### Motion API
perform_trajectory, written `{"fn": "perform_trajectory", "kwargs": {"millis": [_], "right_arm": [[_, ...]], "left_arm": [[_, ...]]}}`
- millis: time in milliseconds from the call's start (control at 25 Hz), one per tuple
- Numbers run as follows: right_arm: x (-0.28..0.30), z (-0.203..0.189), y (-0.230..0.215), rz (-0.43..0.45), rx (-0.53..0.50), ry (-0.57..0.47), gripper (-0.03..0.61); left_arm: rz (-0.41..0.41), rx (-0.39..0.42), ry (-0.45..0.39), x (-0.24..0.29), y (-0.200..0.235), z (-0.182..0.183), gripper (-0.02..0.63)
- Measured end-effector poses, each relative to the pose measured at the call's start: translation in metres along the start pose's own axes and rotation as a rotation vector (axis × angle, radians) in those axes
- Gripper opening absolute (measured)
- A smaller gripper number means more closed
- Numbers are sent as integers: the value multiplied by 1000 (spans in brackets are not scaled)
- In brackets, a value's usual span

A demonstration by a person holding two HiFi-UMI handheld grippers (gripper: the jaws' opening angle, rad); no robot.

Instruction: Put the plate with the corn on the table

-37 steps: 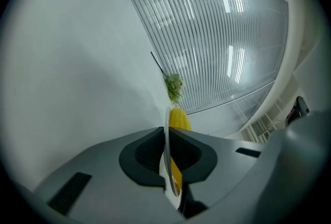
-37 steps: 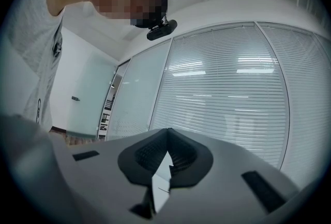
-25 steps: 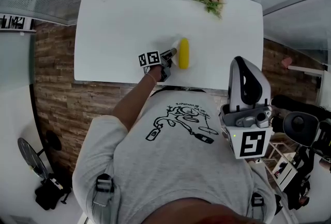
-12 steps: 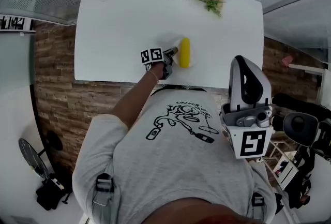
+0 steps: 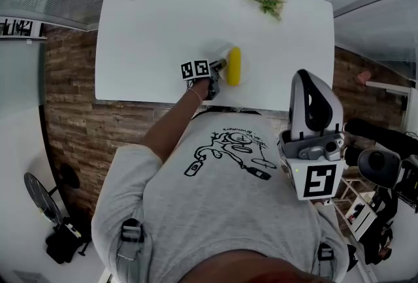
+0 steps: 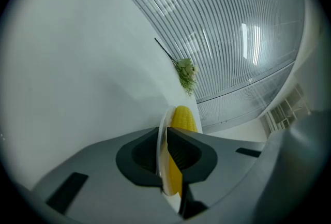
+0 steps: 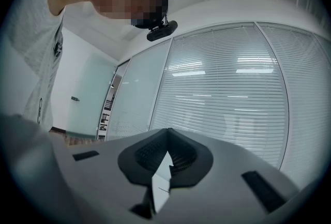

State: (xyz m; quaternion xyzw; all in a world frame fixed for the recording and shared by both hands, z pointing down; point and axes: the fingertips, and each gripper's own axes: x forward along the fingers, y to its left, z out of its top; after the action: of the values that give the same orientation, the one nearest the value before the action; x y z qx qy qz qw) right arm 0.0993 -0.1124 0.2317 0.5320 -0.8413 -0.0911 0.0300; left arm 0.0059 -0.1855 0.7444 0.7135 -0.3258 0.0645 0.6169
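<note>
The white tabletop (image 5: pixel 150 33) spreads out ahead of the left gripper's jaws and fills most of the left gripper view. The person in a grey printed shirt (image 5: pixel 215 210) stands at its near edge with the left arm stretched forward. The right gripper (image 7: pixel 166 155) is held back at the person's side, well apart from the tabletop and pointing at window blinds. Its jaws are pressed together with nothing between them. The left gripper (image 6: pixel 164 153) is out over the near part of the tabletop, its jaws clenched on the rim of a thin white plate (image 6: pixel 165 123) that shows edge-on between them. Whether the plate rests on the surface cannot be told. The yellow corn (image 6: pixel 183 117) lies on the plate, just beyond the jaws. A small flower sprig (image 6: pixel 186 74) lies far ahead of the jaws, near the tabletop's far edge.
</note>
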Motion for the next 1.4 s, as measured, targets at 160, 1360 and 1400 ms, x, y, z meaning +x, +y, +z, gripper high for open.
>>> {"fn": "perform_trajectory", "kwargs": {"millis": [160,1360,1400], "right_arm": [[-1,0,-1,-1,4,-1,8],[-1,-1,-2,0,16,-13,8],[-1,-1,-2,0,16,-13,8]], "left_arm": [[47,53,-4,-2,1,-2,31],[300,395,33,-9,11,1,94],[306,401,35,-9,11,1,95]]}}
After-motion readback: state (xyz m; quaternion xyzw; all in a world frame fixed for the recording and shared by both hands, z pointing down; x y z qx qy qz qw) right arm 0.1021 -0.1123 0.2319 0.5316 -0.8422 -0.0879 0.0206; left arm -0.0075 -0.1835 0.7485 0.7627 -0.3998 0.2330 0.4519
